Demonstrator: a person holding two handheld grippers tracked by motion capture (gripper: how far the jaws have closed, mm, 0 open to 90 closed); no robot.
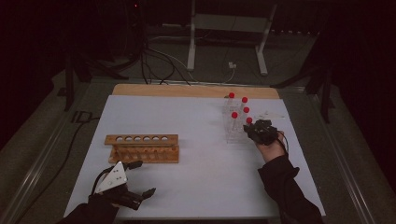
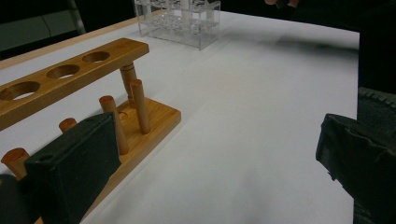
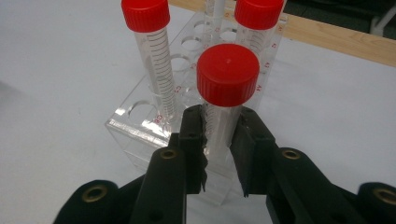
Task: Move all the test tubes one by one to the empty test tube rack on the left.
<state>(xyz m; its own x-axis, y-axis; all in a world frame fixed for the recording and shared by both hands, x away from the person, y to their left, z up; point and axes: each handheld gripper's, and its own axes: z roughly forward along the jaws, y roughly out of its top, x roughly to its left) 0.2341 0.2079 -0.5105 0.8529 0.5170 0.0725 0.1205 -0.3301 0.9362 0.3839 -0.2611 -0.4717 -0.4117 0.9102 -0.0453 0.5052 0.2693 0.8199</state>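
White paper covers the table (image 1: 201, 186), and the room around it is dark, with cables on the floor behind. You have two racks on this sheet. I take the clear plastic tube rack (image 1: 233, 130) as the landmark. It stands at the right part of the sheet, and five red-capped clear plastic tubes stand upright in it.

Your right gripper (image 3: 219, 140) is at the near right corner of this rack. Its two black jaws are closed on the nearest red-capped tube (image 3: 227, 88), just under the cap; both pads press the tube wall from two sides. This tube is upright in its hole at the front corner of the rack. In the right gripper view, two other tubes are behind it, and a fourth is between them, partly hidden.

One wooden test tube rack (image 1: 142, 148) with six round holes lies well to the left of the clear rack, and all its holes are empty.

Your left gripper (image 1: 140, 193) rests on the sheet, near the front of the wooden rack and well apart from the clear rack. Its jaws stand wide apart, with nothing between them.
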